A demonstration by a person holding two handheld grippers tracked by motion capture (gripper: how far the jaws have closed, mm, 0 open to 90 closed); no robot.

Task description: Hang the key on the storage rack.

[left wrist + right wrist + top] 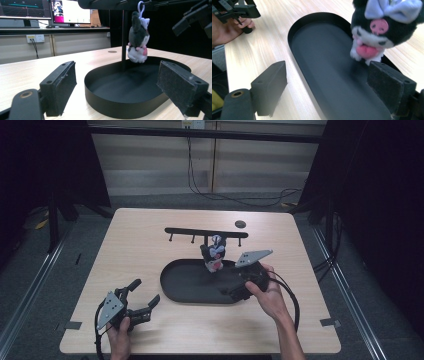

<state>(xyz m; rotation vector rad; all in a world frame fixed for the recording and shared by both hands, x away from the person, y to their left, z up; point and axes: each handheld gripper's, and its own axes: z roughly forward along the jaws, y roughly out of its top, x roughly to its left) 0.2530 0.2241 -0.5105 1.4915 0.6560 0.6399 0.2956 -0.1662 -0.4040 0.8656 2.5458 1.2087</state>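
A small black-and-white plush toy (215, 253) with a lilac bow and pink nose hangs by a white loop from the black hook rack (206, 232). The rack's post stands in a black oval tray (176, 289). My right gripper (236, 289) is open over the tray's right end, close to the plush (374, 32), with nothing between its pads. My left gripper (144, 293) rests open on the table left of the tray. In the left gripper view the plush (138, 42) dangles above the tray (120, 110), well beyond the left gripper (117, 83).
A small dark disc (240, 224) lies on the table behind the rack. The wooden tabletop (140, 245) is bare left of the rack. Beyond its far edge run a floor and cables. Monitors (70, 11) stand on a bench in the background.
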